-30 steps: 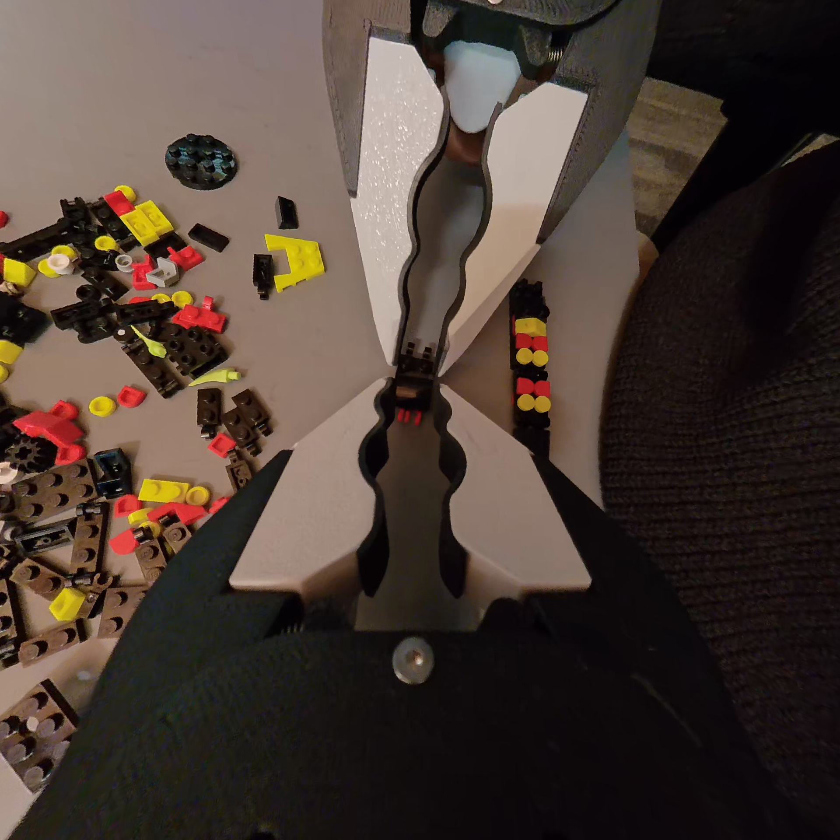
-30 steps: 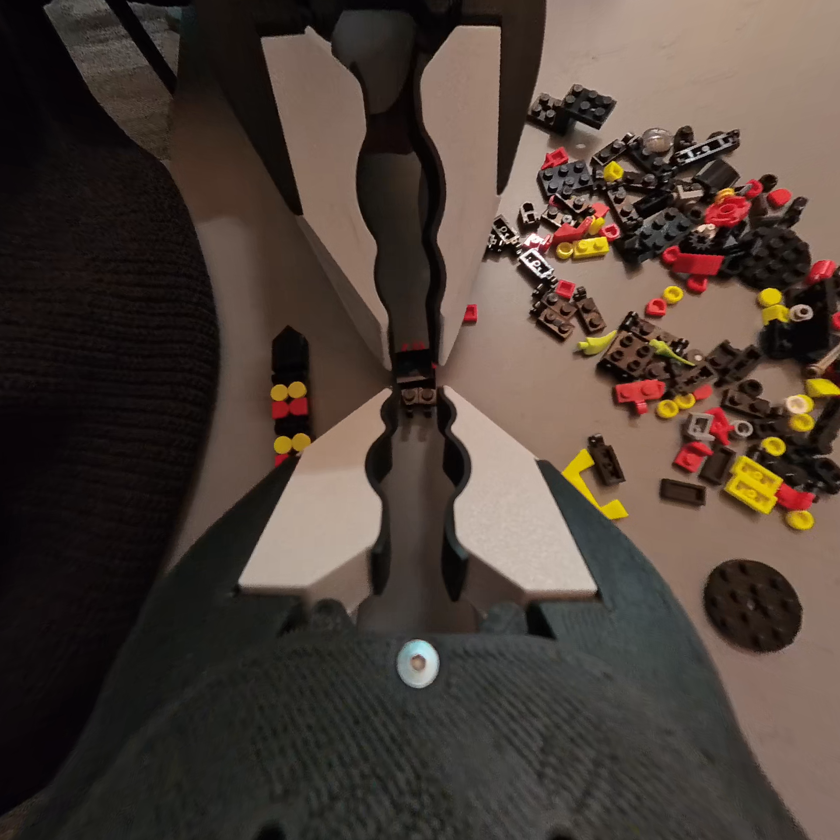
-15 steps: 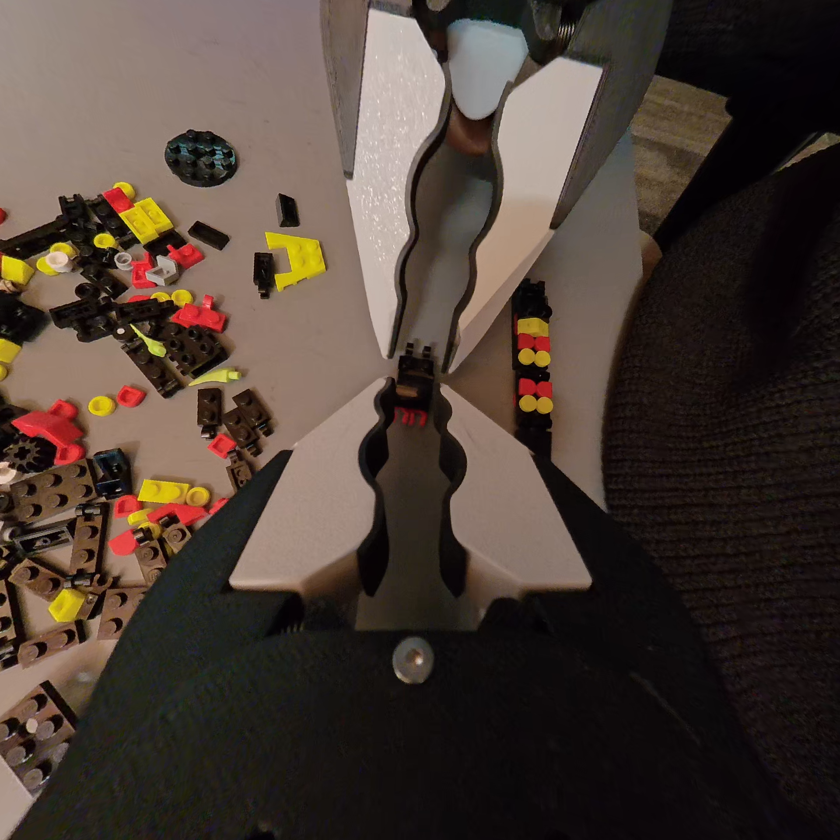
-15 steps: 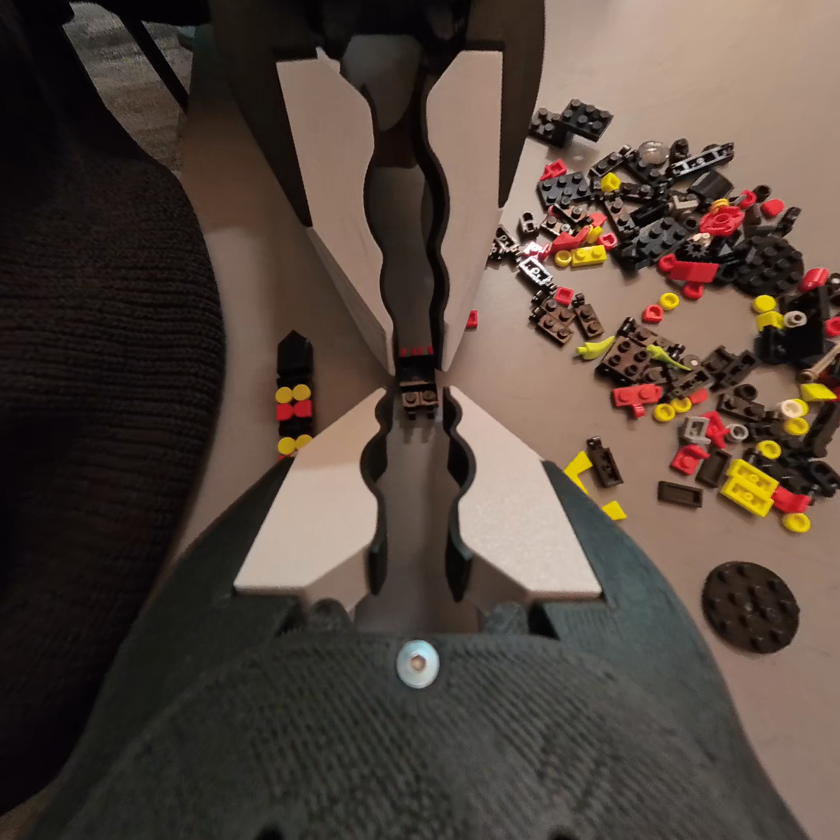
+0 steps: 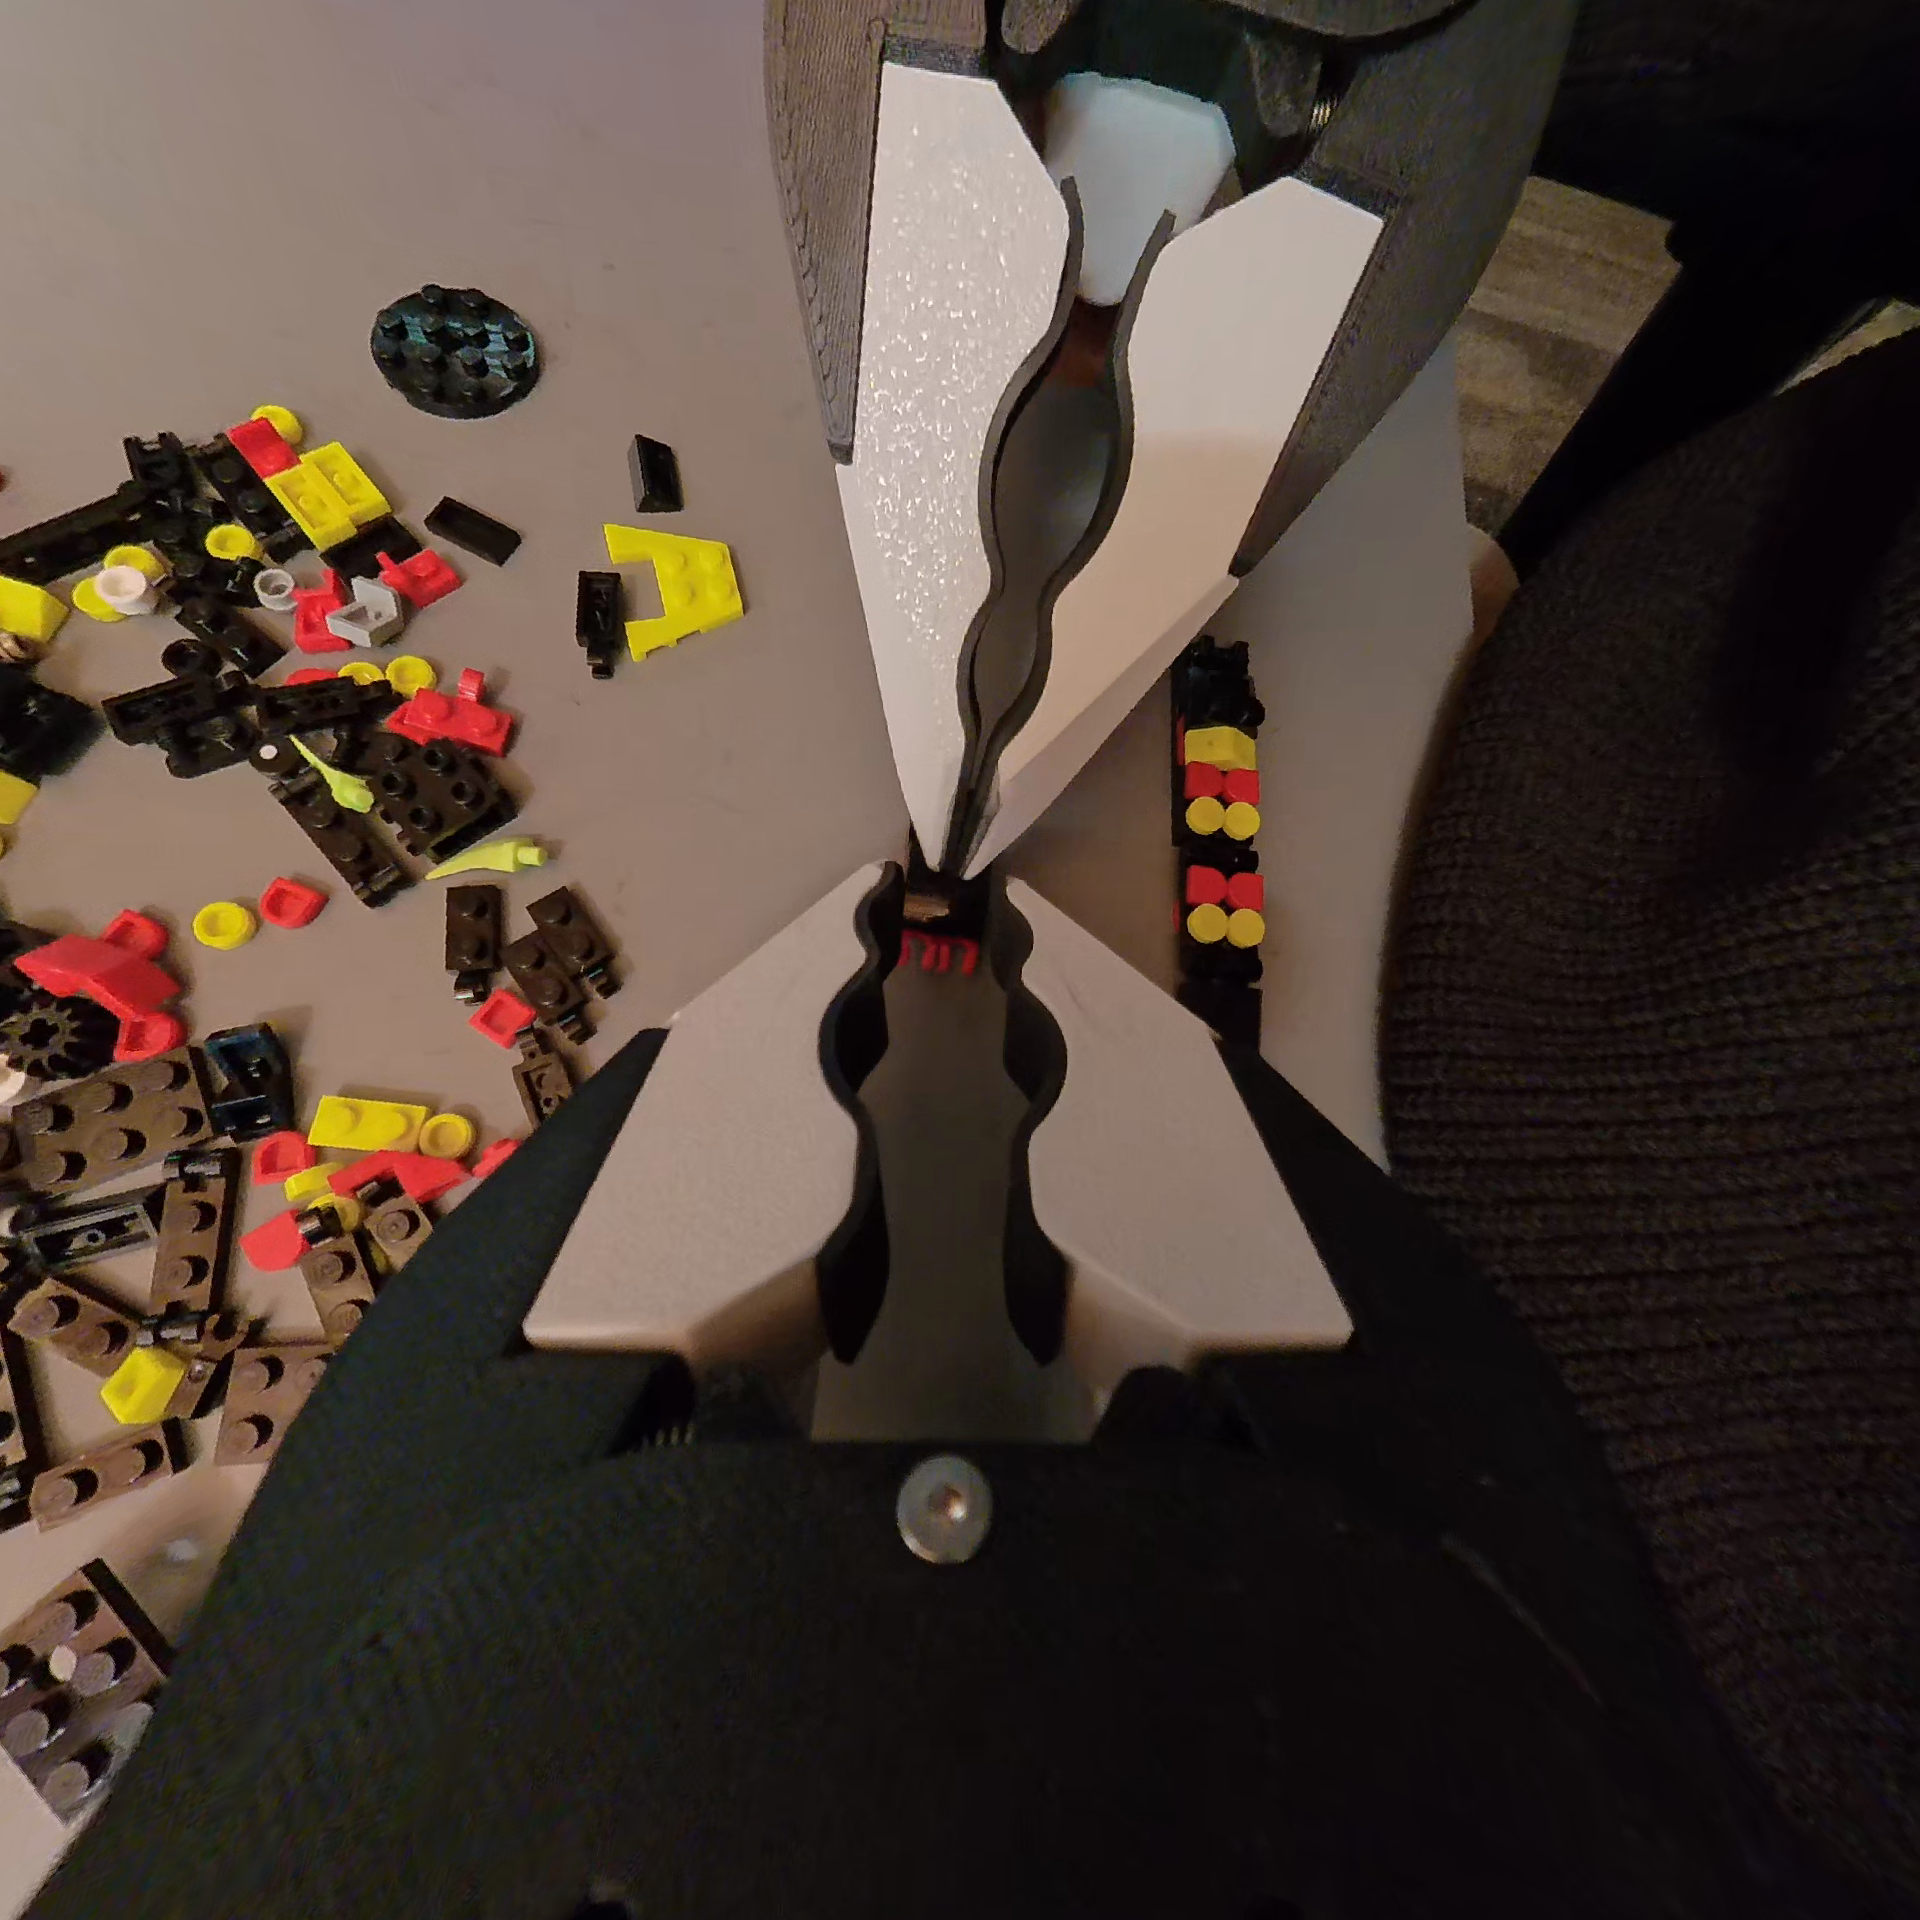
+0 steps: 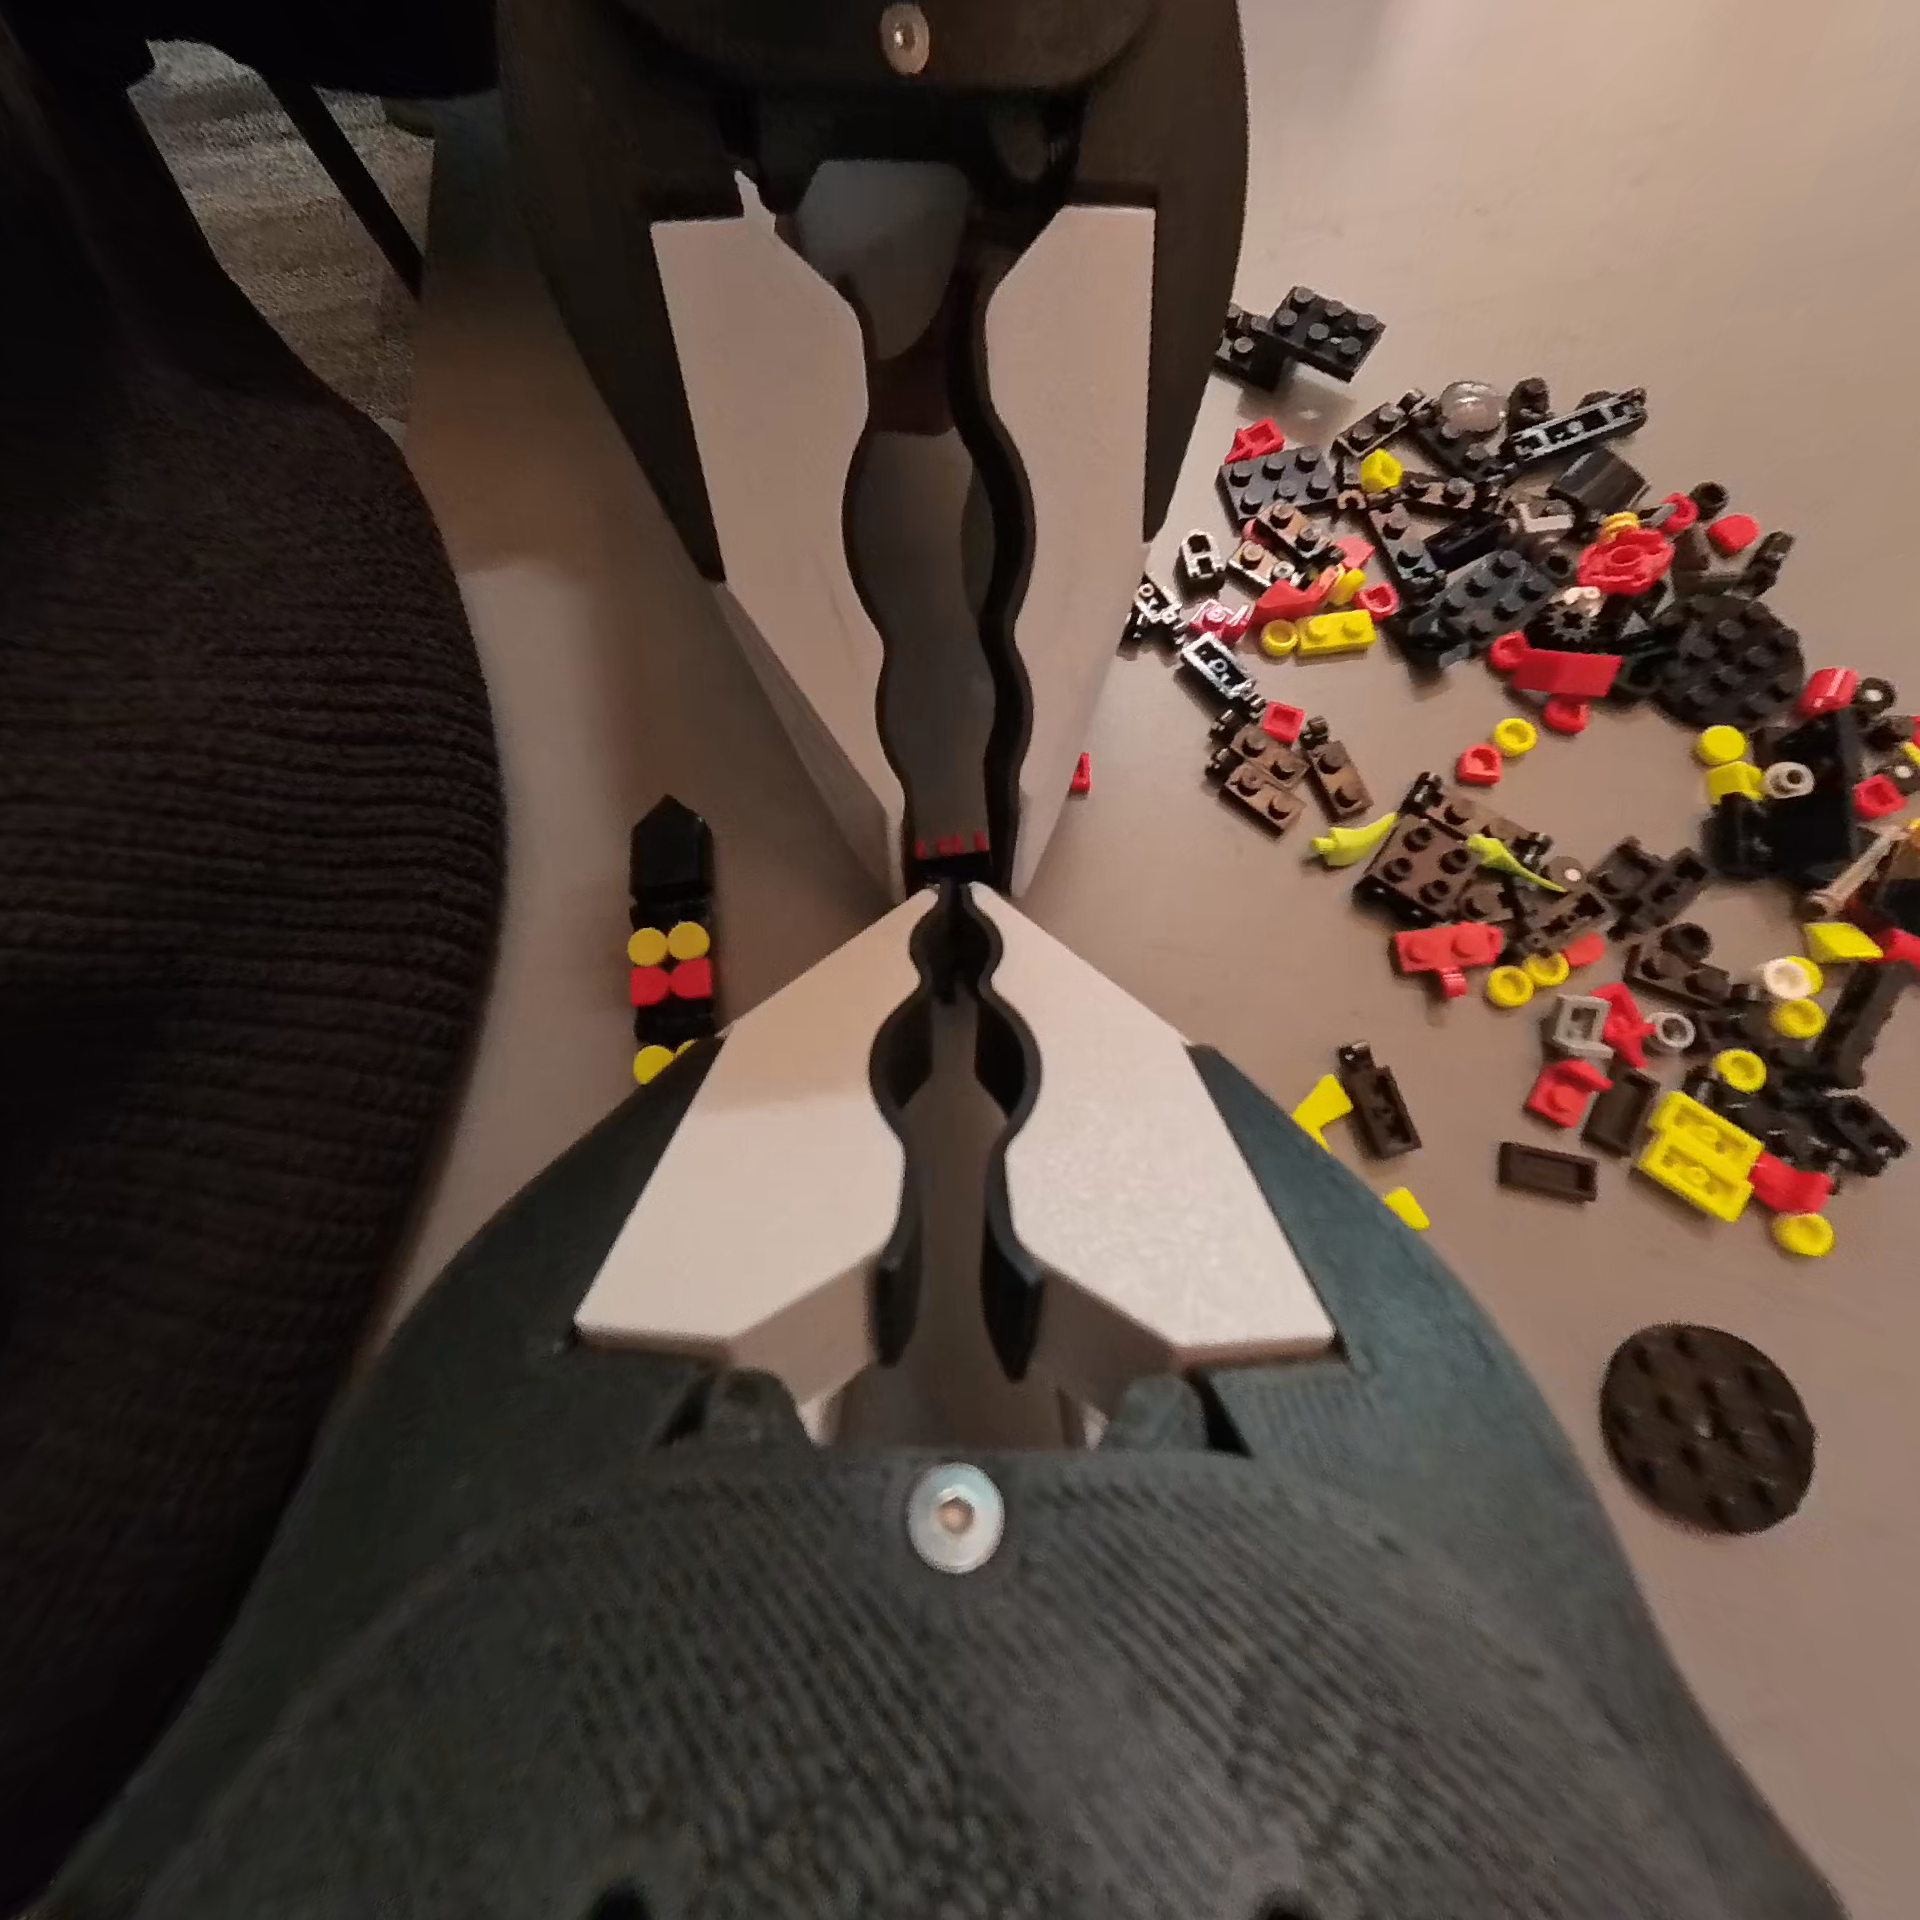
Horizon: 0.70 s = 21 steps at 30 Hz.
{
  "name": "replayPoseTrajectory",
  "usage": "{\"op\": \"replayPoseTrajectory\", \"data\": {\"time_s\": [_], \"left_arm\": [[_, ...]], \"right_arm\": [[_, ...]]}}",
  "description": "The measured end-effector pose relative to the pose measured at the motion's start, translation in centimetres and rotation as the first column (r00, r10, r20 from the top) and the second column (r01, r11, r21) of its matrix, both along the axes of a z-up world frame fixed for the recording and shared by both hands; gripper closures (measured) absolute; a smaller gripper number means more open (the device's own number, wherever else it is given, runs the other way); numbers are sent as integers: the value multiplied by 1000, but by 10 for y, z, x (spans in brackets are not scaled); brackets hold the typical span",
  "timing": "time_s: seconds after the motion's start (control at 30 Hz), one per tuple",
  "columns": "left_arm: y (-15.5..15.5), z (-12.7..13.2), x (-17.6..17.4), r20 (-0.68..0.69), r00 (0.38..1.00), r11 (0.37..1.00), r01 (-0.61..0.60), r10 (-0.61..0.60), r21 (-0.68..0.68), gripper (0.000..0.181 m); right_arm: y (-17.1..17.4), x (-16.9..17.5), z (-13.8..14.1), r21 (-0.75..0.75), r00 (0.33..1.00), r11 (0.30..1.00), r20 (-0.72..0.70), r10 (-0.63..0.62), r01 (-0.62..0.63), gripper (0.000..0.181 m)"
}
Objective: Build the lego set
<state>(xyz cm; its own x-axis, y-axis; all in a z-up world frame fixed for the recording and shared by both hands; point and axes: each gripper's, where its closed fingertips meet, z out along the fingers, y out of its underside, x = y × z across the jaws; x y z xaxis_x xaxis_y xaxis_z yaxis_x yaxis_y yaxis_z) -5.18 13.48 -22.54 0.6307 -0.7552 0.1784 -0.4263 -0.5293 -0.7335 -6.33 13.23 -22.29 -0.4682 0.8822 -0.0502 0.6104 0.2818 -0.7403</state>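
Note:
My left gripper (image 5: 940, 920) is shut on a small black-and-red lego piece (image 5: 938, 940), held above the table; the piece also shows in the right wrist view (image 6: 951, 844). My right gripper (image 6: 951, 920) faces it tip to tip, its jaws closed together, and its tips touch the end of that piece. I cannot tell whether anything is pinched between them. A built black strip with yellow and red studs (image 5: 1216, 821) lies on the table beside both grippers, also in the right wrist view (image 6: 670, 940).
A pile of loose black, red, yellow and brown lego parts (image 5: 260, 748) (image 6: 1558, 790) covers the table on one side. A black round plate (image 5: 455, 351) (image 6: 1704, 1429) and a yellow wedge plate (image 5: 681, 587) lie apart. A dark knitted sleeve (image 5: 1662, 1039) is close on the other side. Less than 4 cm separates the two grippers' tips. The black round plate (image 5: 455, 351) is about equally far from each gripper, around 15 cm. The right camera catches it too, in the right wrist view (image 6: 1713, 1415).
My right gripper, which held a small brown studded part against the left's piece, opened a little, then closed fully at the tips. The left gripper kept its hold and barely moved.

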Motion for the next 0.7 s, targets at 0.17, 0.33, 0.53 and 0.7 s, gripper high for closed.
{"op": "replayPoseTrajectory", "data": {"time_s": [0.17,0.33,0.53,0.7], "left_arm": [[0,-1,0,-5,1000,1000,-2,2,-5,167],[0,-1,0,-19,1000,1000,-4,4,-3,167],[0,-2,0,-29,1000,1000,-7,7,-1,167],[0,-4,0,-32,999,1000,-8,8,-4,166]], "right_arm": [[0,0,1,-2,1000,1000,2,-4,4,181],[1,0,2,-20,1000,1000,17,-19,20,181],[0,-1,1,-34,997,998,48,-54,56,181],[-1,-1,0,-15,997,998,55,-59,60,181]]}}
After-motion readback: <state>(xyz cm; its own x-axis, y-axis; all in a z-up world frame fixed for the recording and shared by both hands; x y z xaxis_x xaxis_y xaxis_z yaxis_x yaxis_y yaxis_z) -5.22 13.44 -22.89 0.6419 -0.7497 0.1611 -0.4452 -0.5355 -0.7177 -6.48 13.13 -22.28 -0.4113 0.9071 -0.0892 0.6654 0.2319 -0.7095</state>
